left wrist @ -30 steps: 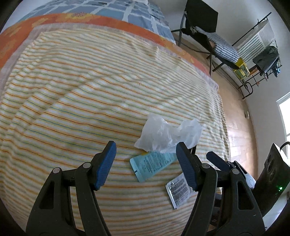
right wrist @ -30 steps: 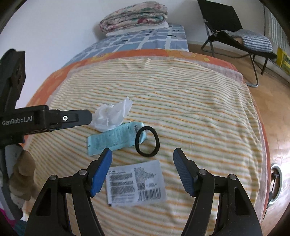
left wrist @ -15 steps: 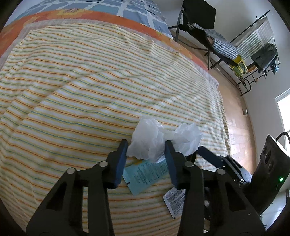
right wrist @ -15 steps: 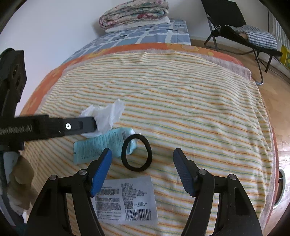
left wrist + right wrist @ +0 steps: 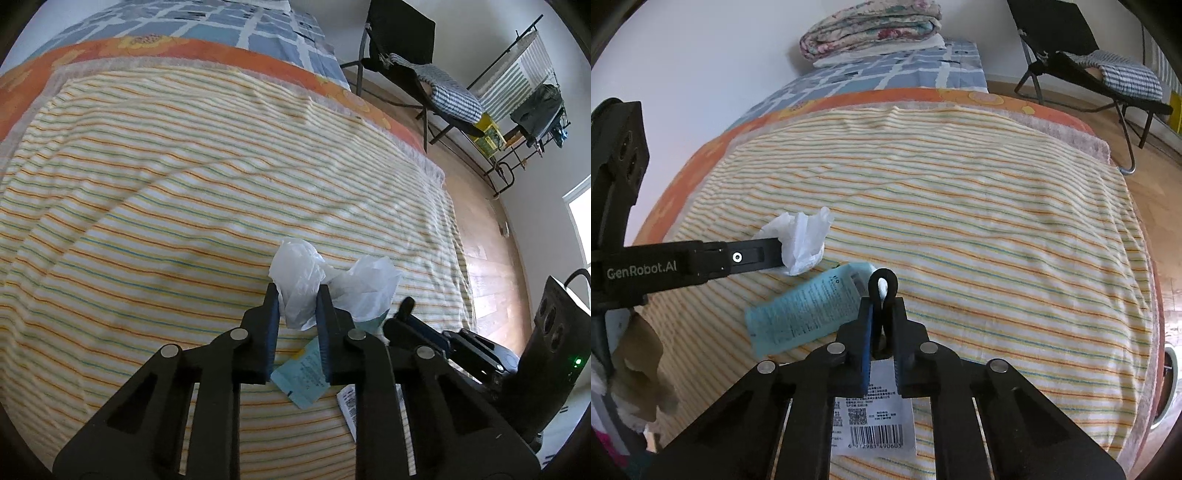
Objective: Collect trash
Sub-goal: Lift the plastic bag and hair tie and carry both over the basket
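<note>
A crumpled white plastic wrapper (image 5: 314, 280) lies on the striped bed sheet (image 5: 166, 206); my left gripper (image 5: 295, 295) is shut on it, and it also shows in the right wrist view (image 5: 801, 240). My right gripper (image 5: 882, 306) is shut on a black rubber ring (image 5: 882, 284), squeezing it flat. A light blue packet (image 5: 801, 310) lies between the two grippers, also in the left wrist view (image 5: 306, 376). A white label with a barcode (image 5: 875, 421) lies under the right gripper.
A folded quilt (image 5: 871, 26) lies at the bed's far end. A black folding chair (image 5: 406, 48) and a drying rack (image 5: 532, 92) stand on the wooden floor to the right. A bag with brown trash (image 5: 631, 369) hangs at the left.
My left gripper moved forward and closed on the white wrapper. My right gripper moved forward and closed on the black ring, squashing it.
</note>
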`<state>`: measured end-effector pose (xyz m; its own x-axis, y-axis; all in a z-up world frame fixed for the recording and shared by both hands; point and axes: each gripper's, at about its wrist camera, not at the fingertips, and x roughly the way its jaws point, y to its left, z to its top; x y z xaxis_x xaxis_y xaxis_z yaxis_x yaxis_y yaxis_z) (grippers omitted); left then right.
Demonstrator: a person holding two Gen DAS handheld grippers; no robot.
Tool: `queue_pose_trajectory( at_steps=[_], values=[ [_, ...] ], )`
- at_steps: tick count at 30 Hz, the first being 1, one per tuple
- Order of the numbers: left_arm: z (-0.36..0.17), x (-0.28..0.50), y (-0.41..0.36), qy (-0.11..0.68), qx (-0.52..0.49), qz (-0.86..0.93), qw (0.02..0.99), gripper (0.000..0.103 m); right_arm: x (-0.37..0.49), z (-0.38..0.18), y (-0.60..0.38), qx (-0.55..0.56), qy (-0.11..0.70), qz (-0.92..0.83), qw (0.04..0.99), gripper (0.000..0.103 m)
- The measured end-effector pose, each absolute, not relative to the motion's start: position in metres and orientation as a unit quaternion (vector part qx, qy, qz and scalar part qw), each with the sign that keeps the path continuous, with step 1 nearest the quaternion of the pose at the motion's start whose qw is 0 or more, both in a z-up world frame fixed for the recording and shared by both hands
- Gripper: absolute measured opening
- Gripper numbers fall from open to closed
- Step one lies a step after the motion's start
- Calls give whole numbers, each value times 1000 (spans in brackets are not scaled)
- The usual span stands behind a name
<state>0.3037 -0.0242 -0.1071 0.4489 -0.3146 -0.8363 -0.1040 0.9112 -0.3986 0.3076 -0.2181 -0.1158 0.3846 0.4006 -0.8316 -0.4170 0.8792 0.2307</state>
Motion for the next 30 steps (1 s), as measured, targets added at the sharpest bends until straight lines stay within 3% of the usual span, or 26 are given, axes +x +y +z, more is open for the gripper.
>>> queue_pose_trajectory(
  at_steps=[13,30],
  values=[
    [-82,278,-6,505,-199,-61,838,17,295,-88,-234,19,477,238,846,7],
    [-33,186,5,484,-172,-89,854,17,225,-42,-219,28,455,272,847,7]
  ],
)
